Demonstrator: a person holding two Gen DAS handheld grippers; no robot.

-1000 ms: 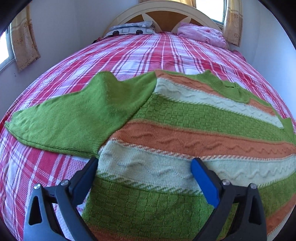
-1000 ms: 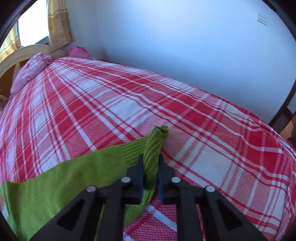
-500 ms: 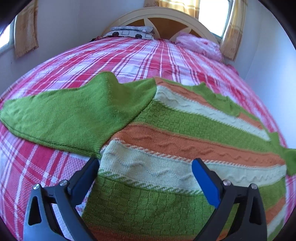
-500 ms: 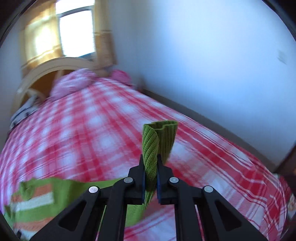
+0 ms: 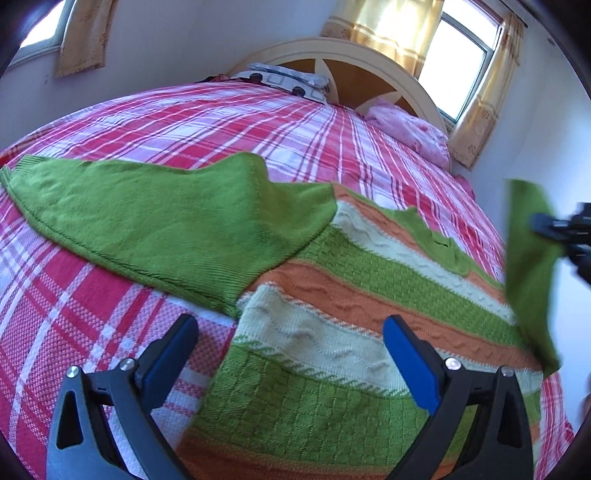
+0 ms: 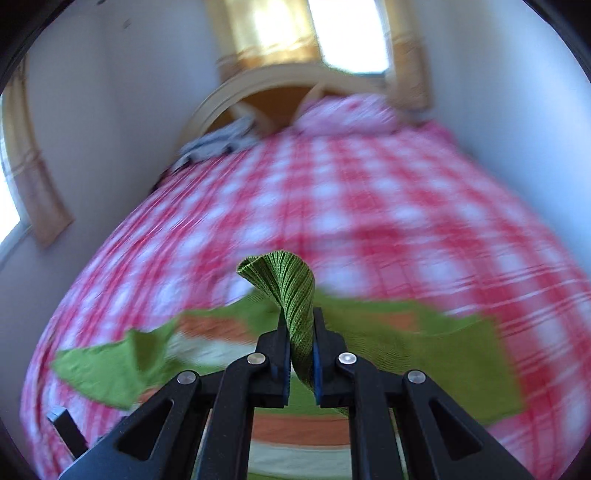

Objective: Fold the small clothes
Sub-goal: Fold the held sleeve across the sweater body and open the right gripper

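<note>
In the left wrist view the left tool hangs wide apart and empty just above the near part of the striped sweater, which lies flat on the bed ahead of it, one green sleeve spread to its left, the other sleeve lifted at its right by the right tool. In the right wrist view the right tool is clamped on that sleeve's cuff, which stands up between its fingers, the sweater blurred below and ahead.

White walls, sunlit window w/ yellow curtains, arched headboard, red plaid bed.
</note>
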